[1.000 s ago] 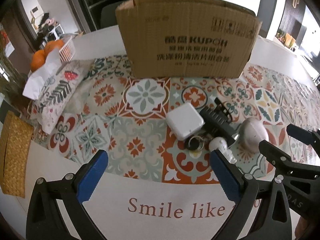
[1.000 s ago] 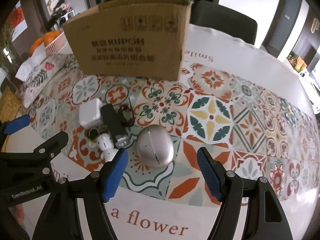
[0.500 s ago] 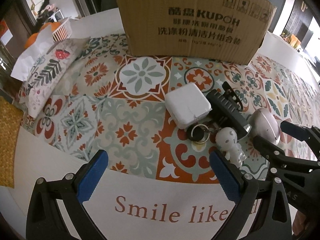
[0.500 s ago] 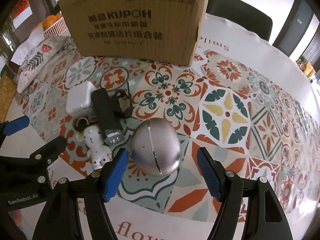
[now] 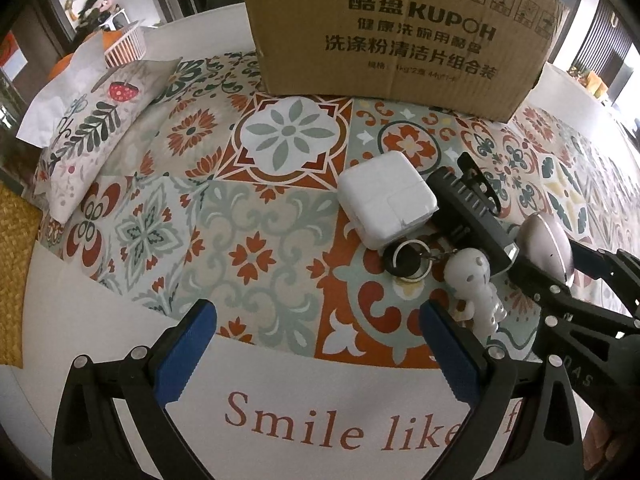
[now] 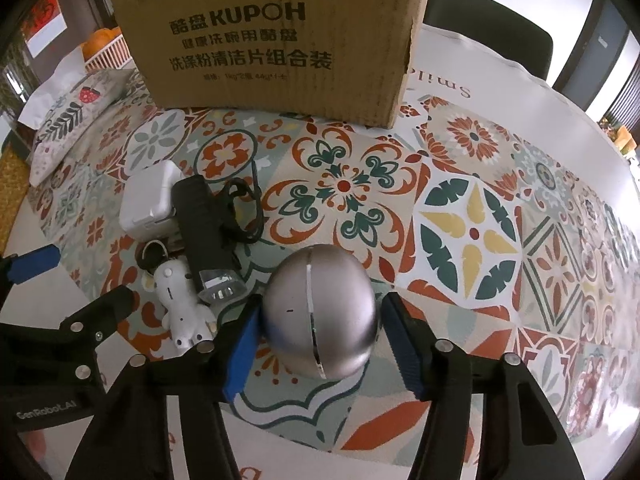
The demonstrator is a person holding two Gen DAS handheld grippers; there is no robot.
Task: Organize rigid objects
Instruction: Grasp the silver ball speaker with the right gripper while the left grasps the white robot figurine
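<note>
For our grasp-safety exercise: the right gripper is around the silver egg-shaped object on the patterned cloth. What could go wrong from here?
1. The silver egg is smooth and rounded; the right gripper, whose jaws have just been closing, could squeeze it out.
2. The flashlight and white figurine lie close beside the left pad and may get nudged.

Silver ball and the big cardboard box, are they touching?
Apart. The right wrist view shows a stretch of patterned tablecloth lying bare between the silver ball and the cardboard box.

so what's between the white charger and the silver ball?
The black flashlight lies between white charger and silver ball; right wrist view shows it.
</note>
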